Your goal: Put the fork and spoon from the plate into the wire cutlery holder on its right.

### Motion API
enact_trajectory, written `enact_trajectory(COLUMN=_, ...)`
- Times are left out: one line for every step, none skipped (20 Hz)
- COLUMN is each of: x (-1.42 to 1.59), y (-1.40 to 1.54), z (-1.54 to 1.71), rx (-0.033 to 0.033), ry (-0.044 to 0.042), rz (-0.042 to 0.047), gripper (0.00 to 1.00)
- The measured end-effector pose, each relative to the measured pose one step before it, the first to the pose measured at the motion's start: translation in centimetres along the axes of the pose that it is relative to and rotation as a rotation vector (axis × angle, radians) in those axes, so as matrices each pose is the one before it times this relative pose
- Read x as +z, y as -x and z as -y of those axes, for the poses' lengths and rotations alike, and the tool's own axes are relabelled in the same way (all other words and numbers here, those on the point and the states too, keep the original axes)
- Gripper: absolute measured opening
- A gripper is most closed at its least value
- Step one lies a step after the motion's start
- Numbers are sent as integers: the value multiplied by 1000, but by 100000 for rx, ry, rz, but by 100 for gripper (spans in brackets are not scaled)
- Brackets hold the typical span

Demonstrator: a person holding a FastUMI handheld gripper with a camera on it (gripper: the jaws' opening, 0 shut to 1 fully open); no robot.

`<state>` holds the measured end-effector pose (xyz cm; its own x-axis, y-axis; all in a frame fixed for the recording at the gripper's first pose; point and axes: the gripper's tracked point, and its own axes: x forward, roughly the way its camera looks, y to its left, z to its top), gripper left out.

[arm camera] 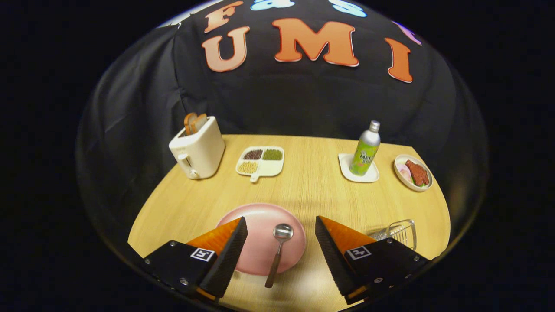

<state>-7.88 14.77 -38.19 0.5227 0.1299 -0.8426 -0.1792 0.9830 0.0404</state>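
Your gripper (281,229) is wide open and holds nothing. The spoon (278,251) lies between its fingers on the pink plate (264,242) near the table's (312,182) front edge, its handle passing over the plate's rim. The wire cutlery holder (401,232) stands just right of the plate.

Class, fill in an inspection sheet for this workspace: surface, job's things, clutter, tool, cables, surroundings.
Surface: wooden table.
Job's things: spoon on the pink plate, handle over its near rim; wire cutlery holder right of the plate; fork not made out.
Clutter: toaster, divided dish, bottle on a small tray, food dish.
Tool: open, fingers either side of the spoon.
Cables: nothing seen.
Surroundings: black cloth wall.
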Motion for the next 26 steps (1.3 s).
enact_trajectory(x=-999, y=-674, z=-221, rx=-477, ry=271, rz=-2999, gripper=92)
enact_trajectory(x=-1159, y=-784, z=-178, rx=-711, ry=387, rz=-3363, gripper=90)
enact_trajectory(x=-980, y=-489, z=-223, rx=-169, ry=523, rz=-3363, gripper=87)
enact_trajectory(x=-865, y=-603, z=-210, rx=-411, ry=238, rz=-3057, gripper=85)
enact_trajectory(x=-775, y=-610, z=-267, rx=126, ry=-234, rz=-3363, gripper=81)
enact_trajectory(x=-717, y=-502, z=-197, rx=-113, ry=-397, rz=-2746, gripper=78)
enact_trajectory(x=-613, y=-478, z=-1, rx=-752, ry=-216, rz=-2755, gripper=73)
enact_trajectory(x=-682, y=-478, z=188, rx=-1194, ry=82, rz=-2966, gripper=70)
enact_trajectory(x=-476, y=-419, z=-30, rx=-467, ry=36, rz=-2353, gripper=62)
enact_trajectory(x=-459, y=-362, z=-83, rx=-448, ry=49, rz=-2548, gripper=57)
enact_trajectory(x=-286, y=-330, z=-158, rx=471, ry=412, rz=-2044, gripper=53)
enact_trajectory(x=-147, y=-427, z=224, rx=-707, ry=750, rz=-1915, gripper=50)
enact_trajectory(x=-217, y=-341, z=126, rx=-785, ry=761, rz=-1799, gripper=47)
enact_trajectory(x=-479, y=-417, z=-39, rx=-1718, ry=420, rz=-2304, gripper=45)
enact_trajectory(x=-432, y=-276, z=-185, rx=-697, ry=322, rz=-2511, gripper=39)
enact_trajectory(x=-403, y=-308, z=-76, rx=-1055, ry=-26, rz=-2537, gripper=35)
enact_trajectory(x=-263, y=-284, z=-174, rx=413, ry=26, rz=-1905, gripper=31)
enact_trajectory(x=-189, y=-115, z=-210, rx=320, ry=24, rz=-1261, gripper=28)
enact_trajectory(x=-72, y=-215, z=-51, rx=-127, ry=340, rz=-613, gripper=25)
enact_trajectory(x=218, y=-48, z=247, rx=-710, ry=-107, rz=836, gripper=22)
enact_trajectory(x=176, y=-47, z=72, rx=-430, ry=225, rz=421, gripper=17)
enact_trajectory(x=8, y=115, z=-62, rx=624, ry=-832, rz=-72, gripper=15)
enact_trajectory(x=-128, y=-91, z=-214, rx=1394, ry=-996, rz=-692, gripper=11)
enact_trajectory(x=65, y=29, z=77, rx=642, ry=-738, rz=-304, gripper=9)
enact_trajectory(x=138, y=311, z=150, rx=911, ry=-682, rz=432, gripper=8)
enact_trajectory(x=262, y=307, z=-36, rx=958, ry=-732, rz=1239, gripper=7)
